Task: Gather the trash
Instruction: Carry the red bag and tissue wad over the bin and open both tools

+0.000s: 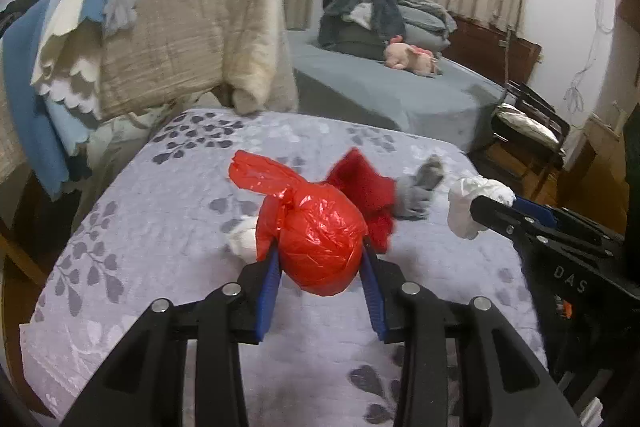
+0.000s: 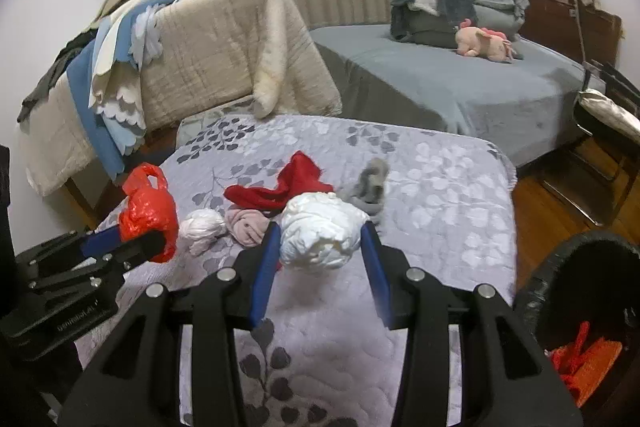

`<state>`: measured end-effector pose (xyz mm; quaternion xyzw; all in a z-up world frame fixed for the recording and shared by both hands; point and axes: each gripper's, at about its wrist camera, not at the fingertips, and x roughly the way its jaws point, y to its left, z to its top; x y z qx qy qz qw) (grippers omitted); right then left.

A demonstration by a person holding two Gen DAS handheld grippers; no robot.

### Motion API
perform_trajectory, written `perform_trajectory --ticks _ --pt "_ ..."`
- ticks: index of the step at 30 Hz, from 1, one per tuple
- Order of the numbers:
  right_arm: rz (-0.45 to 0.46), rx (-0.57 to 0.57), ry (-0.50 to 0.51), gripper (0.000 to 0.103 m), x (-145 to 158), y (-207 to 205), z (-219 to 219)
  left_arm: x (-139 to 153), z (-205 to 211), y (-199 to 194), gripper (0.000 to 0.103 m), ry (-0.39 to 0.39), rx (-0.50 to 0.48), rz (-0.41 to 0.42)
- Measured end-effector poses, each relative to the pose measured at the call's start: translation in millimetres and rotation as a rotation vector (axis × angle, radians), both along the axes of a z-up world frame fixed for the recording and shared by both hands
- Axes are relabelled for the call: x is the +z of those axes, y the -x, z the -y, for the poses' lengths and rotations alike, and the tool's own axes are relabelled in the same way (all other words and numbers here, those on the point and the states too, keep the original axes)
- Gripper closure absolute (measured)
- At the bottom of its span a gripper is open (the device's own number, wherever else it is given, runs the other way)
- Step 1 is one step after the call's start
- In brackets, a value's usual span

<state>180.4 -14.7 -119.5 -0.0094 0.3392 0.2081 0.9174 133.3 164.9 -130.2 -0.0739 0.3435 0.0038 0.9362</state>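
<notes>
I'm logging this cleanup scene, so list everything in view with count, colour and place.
red plastic bag: 1, red, knotted, in the left gripper
white plastic bag: 1, white, in the right gripper
small white bundle: 1, white, on the quilt
pink cloth: 1, pink, on the quilt beside the small white bundle
red cloth: 1, red, mid-quilt
grey cloth: 1, grey, right of the red cloth
quilt: 1, pale lilac with leaf print
bin: 1, black, at right, orange-red item inside
grey bed: 1, behind
plush toy: 1, pink, on the grey bed
left gripper: 1, black and blue
right gripper: 1, black and blue
</notes>
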Motion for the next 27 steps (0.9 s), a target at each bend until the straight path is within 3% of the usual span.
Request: perform_trajectory --ticks 27 --pt "0.056 -0.231 0.027 0.063 34 74 146 32 139 14 0.065 0.019 -0.289 0.043"
